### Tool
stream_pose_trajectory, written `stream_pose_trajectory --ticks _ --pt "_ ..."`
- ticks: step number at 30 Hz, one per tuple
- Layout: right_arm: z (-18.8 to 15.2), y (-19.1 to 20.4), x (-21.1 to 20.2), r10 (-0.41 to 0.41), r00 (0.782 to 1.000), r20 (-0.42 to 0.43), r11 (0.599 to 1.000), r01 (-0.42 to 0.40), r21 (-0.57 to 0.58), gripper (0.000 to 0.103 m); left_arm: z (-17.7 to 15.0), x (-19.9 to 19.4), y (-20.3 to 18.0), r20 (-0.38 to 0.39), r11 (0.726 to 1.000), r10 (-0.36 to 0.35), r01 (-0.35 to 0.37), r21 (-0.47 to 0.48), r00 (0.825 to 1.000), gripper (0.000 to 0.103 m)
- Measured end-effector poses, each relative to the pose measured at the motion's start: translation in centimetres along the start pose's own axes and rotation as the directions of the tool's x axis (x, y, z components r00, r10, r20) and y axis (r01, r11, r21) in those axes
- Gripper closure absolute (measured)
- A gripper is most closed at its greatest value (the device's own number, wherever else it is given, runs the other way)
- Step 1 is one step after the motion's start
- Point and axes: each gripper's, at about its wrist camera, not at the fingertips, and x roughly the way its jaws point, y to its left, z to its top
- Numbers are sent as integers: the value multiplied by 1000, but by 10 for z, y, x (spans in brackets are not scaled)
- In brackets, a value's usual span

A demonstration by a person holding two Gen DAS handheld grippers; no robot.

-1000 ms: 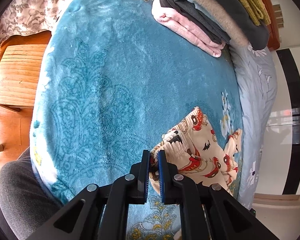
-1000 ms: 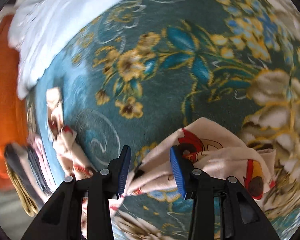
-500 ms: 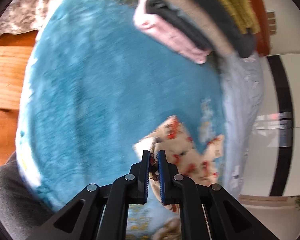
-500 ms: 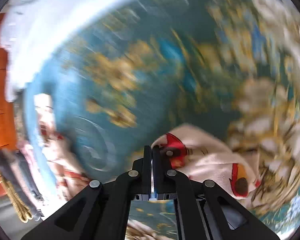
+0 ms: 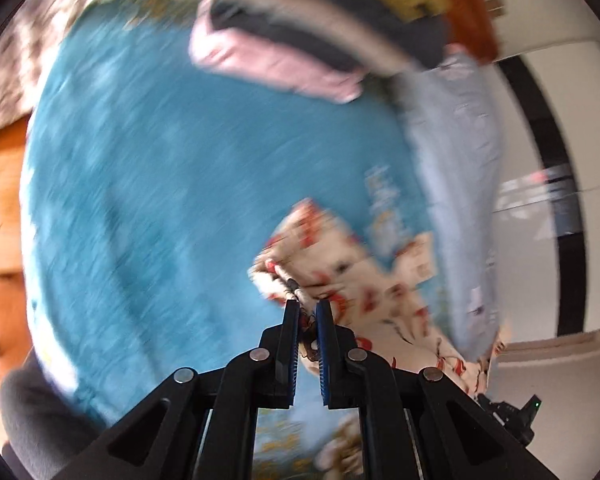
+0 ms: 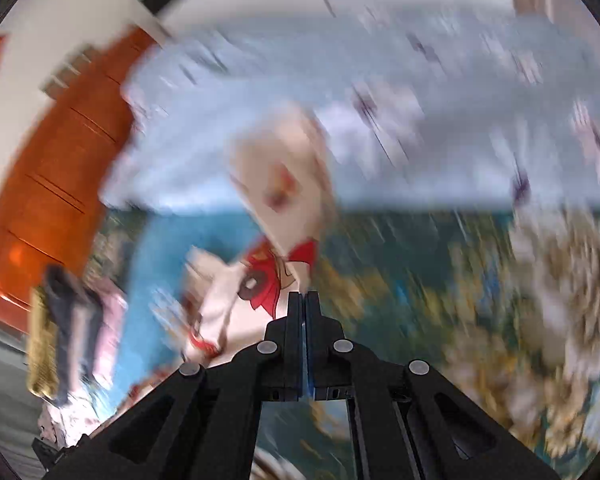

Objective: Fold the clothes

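Cartoon-print pants are lying partly on the teal blanket, lifted between both grippers. Left gripper is pinching the waistband; right gripper is clamping a leg, jaws pressed together. Motion blur is hiding any writing.

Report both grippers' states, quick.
Left gripper: shut on the printed garment.
Right gripper: shut on the same printed garment.
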Motion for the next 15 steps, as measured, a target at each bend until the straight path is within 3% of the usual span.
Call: stream_pose_trajectory --ticks 4,8,10,14,15 --pt "-59 -59 68 -87 969 -230 986 117 118 102 -15 16 49 -59 990 84 -90 -109 995 94" --pt "-84 -83 85 -59 952 -301 973 121 194 102 -13 12 53 -46 987 103 -108 -117 994 94" --pt "-78 -77 79 -66 951 -301 980 119 159 102 -10 13 44 -39 989 121 -124 -86 992 94" --pt "-56 -46 60 -131 967 -221 991 134 2 101 -12 16 40 -41 986 150 -153 -63 988 94" --pt "-51 -40 58 -141 969 -202 990 137 -32 97 -13 16 41 -46 985 155 -158 -68 987 94"
